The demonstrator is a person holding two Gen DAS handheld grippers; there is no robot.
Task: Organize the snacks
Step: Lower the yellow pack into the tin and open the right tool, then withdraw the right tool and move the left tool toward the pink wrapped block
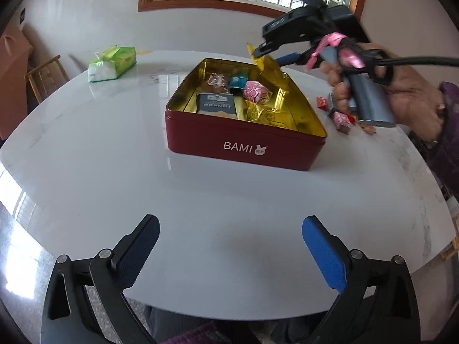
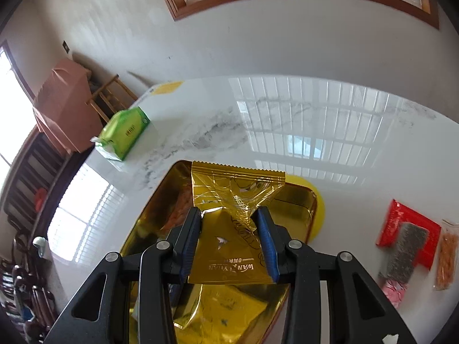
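Left wrist view: the red tin [image 1: 243, 149] sits in the middle of the white surface [image 1: 114, 172], lid off, gold lining showing. Inside it lie a dark blue packet [image 1: 216, 106] at the front left, a clear-wrapped brown snack [image 1: 213, 81] behind it, a teal-wrapped sweet [image 1: 238, 82], a pink wrapped sweet [image 1: 256, 93] and a gold packet in the tin [image 1: 269, 114] at the front right. The left gripper [image 1: 231, 239] hangs over bare surface, its fingers wide apart with nothing between them. Over the tin's far right corner the right gripper [image 1: 275, 54] carries a gold wrapper [image 1: 265, 64]. A few red sweets [image 1: 341, 120] lie on the surface just right of the tin. A green tissue pack [image 1: 112, 64] rests far left.

Right wrist view: the right gripper [image 2: 229, 215] has its fingers clamped on the gold wrapper [image 2: 232, 229], held above the open tin [image 2: 160, 200]. A red packet [image 2: 396, 220], a grey bar [image 2: 401, 249] and an orange snack bag [image 2: 446, 258] lie on the surface to the right.
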